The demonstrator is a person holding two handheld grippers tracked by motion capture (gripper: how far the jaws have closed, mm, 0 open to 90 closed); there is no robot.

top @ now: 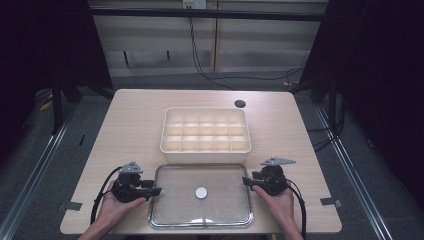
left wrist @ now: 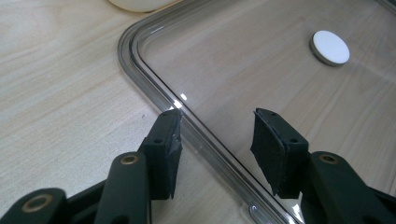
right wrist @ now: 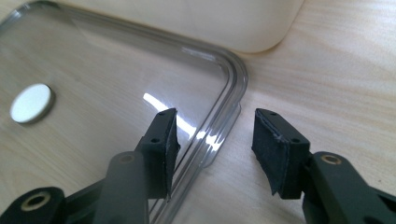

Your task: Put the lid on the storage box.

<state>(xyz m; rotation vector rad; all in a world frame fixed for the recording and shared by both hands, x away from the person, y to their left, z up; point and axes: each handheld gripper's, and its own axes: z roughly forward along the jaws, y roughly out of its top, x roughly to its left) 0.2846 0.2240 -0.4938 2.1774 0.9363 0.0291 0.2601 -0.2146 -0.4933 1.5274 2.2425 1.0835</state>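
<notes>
- A clear lid [top: 172,212] lies flat on the worktop [top: 135,120], at the 6 o'clock side of it, nearest the person.
- A small white disc [top: 201,192] sits at the middle of the lid; in the left gripper view the disc [left wrist: 330,47] shows toward 1 o'clock, in the right gripper view [right wrist: 31,103] toward 9 o'clock.
- A cream divider box [top: 205,156] stands just beyond the lid, toward 12 o'clock, near the worktop's centre; its compartments look bare.
- The left tongs [top: 156,191] are at the lid's 9 o'clock edge, held in the left hand [top: 114,207].
- In the left gripper view the left tongs [left wrist: 215,151] stand wide, one jaw on each side of the lid's rim [left wrist: 154,79], holding nothing.
- The right tongs [top: 247,182] are at the lid's 3 o'clock edge, held in the right hand [top: 280,202].
- In the right gripper view the right tongs [right wrist: 215,149] also stand wide, straddling the rim near a lid corner [right wrist: 236,79], with nothing clamped.
- A dark round hole [top: 240,104] marks the worktop toward 1 o'clock, beyond the box.
- Cables [top: 200,60] run across the floor past the worktop's far edge.
</notes>
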